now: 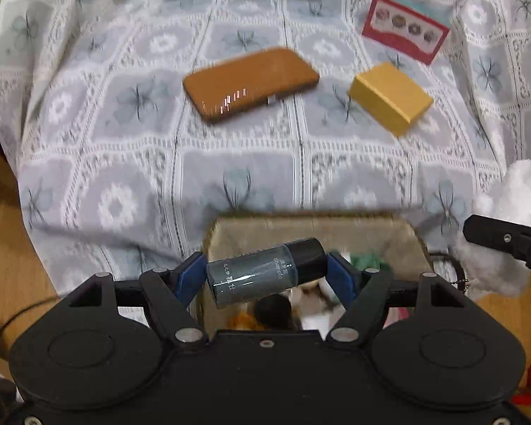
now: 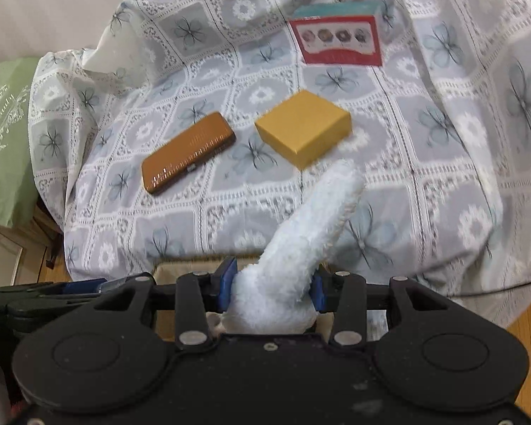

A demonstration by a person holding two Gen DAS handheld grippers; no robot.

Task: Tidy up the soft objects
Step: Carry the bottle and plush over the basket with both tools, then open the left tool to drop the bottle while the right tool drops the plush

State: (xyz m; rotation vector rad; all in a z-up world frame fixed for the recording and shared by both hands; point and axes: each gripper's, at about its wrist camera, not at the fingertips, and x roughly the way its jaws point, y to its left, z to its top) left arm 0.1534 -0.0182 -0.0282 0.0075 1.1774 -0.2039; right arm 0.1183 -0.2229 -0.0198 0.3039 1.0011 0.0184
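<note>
My left gripper [image 1: 265, 276] is shut on a small grey shampoo bottle [image 1: 265, 274] with a black cap, held sideways over a beige fabric basket [image 1: 412, 237] with several small items inside. My right gripper [image 2: 272, 290] is shut on a white fluffy soft object [image 2: 311, 219] that sticks forward over the basket's rim [image 2: 180, 260]. The fluffy object [image 1: 513, 194] and the right gripper's finger also show at the right edge of the left wrist view.
On the grey flower-patterned bedspread [image 1: 124, 141] lie a brown flat case [image 1: 249, 83], a yellow box [image 1: 389, 97] and a red and teal picture box [image 1: 405, 28]. A green bag [image 2: 3, 134] stands at the left. Wooden floor [image 1: 14, 265] lies below the bed.
</note>
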